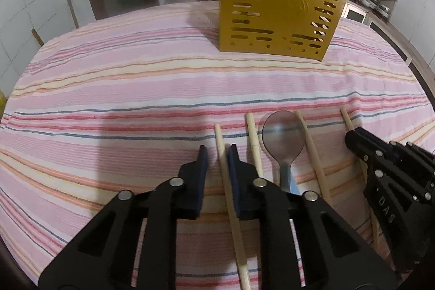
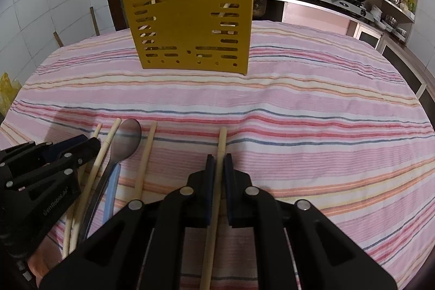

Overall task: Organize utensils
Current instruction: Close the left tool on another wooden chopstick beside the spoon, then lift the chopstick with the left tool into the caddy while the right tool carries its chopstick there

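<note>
My left gripper (image 1: 217, 154) had its fingers apart around the leftmost chopstick (image 1: 225, 175), the right pad touching the stick and a gap showing at the left pad, so nothing was clamped yet. My right gripper (image 2: 218, 163) had its fingers drawn in close on the far-right chopstick (image 2: 220, 143); whether they truly pinched it I could not tell. Both sticks lay flat on the striped cloth (image 1: 136, 99) over the worktop, near me, with a metal spoon (image 1: 282, 139) and two more chopsticks between them. These sticks looked light, stiff, smooth and round, probably wood or bamboo, so I judged they would roll or slip unless taken mid-shaft. The perforated yellow plastic utensil holder (image 2: 190, 18) stood upright at the far side, already holding several utensils.
</note>
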`<state>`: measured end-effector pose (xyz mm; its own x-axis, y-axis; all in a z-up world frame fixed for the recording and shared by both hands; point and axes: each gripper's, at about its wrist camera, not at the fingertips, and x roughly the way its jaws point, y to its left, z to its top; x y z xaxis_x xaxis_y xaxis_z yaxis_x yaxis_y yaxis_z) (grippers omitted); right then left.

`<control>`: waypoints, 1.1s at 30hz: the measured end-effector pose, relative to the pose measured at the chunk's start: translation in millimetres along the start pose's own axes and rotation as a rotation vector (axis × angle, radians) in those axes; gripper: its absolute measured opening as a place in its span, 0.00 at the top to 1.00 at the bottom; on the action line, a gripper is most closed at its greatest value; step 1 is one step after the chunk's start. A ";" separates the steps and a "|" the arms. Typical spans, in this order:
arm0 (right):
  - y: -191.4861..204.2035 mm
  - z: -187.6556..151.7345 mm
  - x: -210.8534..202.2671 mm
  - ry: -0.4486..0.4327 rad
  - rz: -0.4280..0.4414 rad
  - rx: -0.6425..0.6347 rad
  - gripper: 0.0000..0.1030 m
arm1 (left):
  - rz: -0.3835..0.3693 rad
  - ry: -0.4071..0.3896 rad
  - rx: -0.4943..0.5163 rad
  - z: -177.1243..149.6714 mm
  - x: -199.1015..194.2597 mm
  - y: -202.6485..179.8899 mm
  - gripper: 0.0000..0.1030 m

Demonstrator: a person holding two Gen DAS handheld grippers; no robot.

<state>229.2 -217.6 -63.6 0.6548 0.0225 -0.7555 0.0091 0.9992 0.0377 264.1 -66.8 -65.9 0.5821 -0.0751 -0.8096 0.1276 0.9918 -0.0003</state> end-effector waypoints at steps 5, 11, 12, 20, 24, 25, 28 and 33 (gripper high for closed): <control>-1.4 -0.5 -4.6 -0.017 -0.005 0.004 0.93 | -0.009 -0.009 0.010 -3.3 -4.1 -1.0 0.94; -4.0 0.0 -9.0 -0.036 -0.004 0.020 0.93 | -0.036 -0.017 -0.013 -2.9 -9.0 9.7 0.95; -5.2 0.2 -10.4 -0.039 -0.001 0.025 0.94 | -0.039 -0.019 -0.016 -2.6 -9.9 10.7 0.95; -12.7 3.8 -41.9 -0.152 0.003 0.064 0.94 | -0.042 -0.144 -0.028 4.2 -49.0 20.9 0.96; -14.6 7.8 -65.2 -0.231 0.019 0.082 0.94 | -0.031 -0.234 -0.036 4.4 -77.1 27.0 0.96; -14.8 7.6 -71.1 -0.251 0.024 0.085 0.94 | -0.029 -0.251 -0.037 4.3 -83.3 28.6 0.96; -15.3 7.2 -88.4 -0.314 0.038 0.089 0.94 | -0.036 -0.301 -0.050 2.2 -100.5 33.7 0.96; -15.7 2.6 -114.5 -0.406 0.054 0.094 0.94 | -0.043 -0.379 -0.058 -7.4 -128.0 41.3 0.96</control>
<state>156.1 -236.0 24.0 0.9007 0.0419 -0.4324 0.0233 0.9893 0.1443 189.0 -15.5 33.3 0.8342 -0.1391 -0.5337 0.1193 0.9903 -0.0717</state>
